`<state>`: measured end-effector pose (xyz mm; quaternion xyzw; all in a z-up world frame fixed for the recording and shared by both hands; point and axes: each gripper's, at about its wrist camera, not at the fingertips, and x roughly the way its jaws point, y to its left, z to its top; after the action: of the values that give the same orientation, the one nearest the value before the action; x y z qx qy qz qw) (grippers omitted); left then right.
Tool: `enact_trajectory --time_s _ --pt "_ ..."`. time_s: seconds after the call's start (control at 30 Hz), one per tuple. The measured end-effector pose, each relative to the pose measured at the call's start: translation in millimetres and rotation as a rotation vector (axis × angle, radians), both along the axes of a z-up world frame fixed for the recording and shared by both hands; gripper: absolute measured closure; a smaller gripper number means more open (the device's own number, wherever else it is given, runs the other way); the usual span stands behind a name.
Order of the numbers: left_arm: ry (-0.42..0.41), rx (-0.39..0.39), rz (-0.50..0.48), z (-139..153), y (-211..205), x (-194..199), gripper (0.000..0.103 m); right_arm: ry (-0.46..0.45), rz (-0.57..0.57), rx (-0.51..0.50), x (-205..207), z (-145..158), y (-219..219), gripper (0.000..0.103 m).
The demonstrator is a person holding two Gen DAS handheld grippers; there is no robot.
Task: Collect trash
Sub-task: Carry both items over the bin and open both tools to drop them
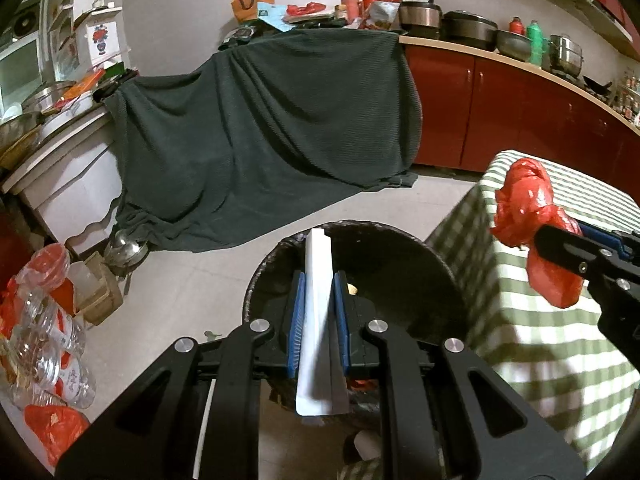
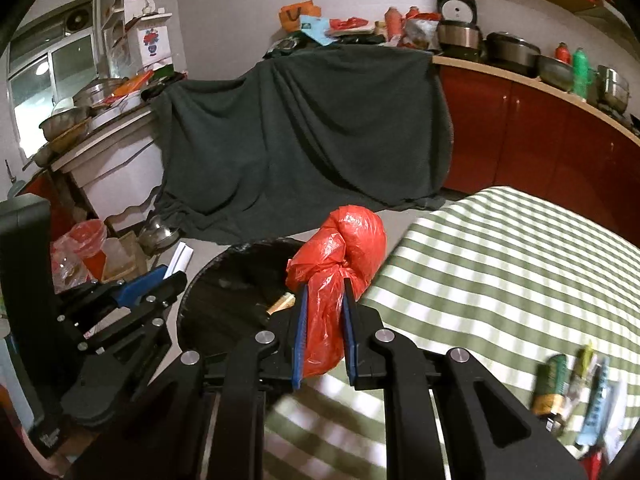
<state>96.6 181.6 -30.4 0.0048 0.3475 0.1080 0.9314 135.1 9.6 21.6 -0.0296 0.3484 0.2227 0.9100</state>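
Observation:
My left gripper [image 1: 318,280] is shut on a long folded white paper strip [image 1: 318,320], held over the round black trash bin [image 1: 400,256] on the floor. My right gripper [image 2: 325,284] is shut on a crumpled red plastic bag [image 2: 340,248], hanging at the edge of the green-striped table [image 2: 500,264], just right of the black trash bin [image 2: 224,292]. In the left wrist view the red plastic bag [image 1: 528,208] and the right gripper [image 1: 560,240] show at the right. The left gripper [image 2: 168,276] appears at the left of the right wrist view.
A dark green cloth [image 1: 260,128] drapes furniture behind the bin. Empty plastic bottles [image 1: 44,344] and red bags lie on the floor at left. Red cabinets [image 1: 500,112] with pots line the right wall. Several wrappers [image 2: 576,396] lie on the striped table.

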Motion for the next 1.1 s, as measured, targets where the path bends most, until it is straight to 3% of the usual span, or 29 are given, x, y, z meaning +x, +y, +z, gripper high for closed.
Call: enact_trajectory --time_s 0.77,0.87,1.0,1.1 --pt "0.045 0.018 0.022 -39 28 51 0.085 0.093 0.021 -0.080 41 -33 58 0.086" --pt "0.045 0.019 0.025 -39 29 53 0.084 0.094 0.005 -0.073 43 -33 57 0.081" --pt "0.040 0.013 0.040 -38 32 52 0.066 0.080 -0.006 -0.068 41 -30 55 0.069" --pt "0.040 0.006 0.045 -37 33 51 0.066 0.070 -0.010 -0.061 39 -25 52 0.068"
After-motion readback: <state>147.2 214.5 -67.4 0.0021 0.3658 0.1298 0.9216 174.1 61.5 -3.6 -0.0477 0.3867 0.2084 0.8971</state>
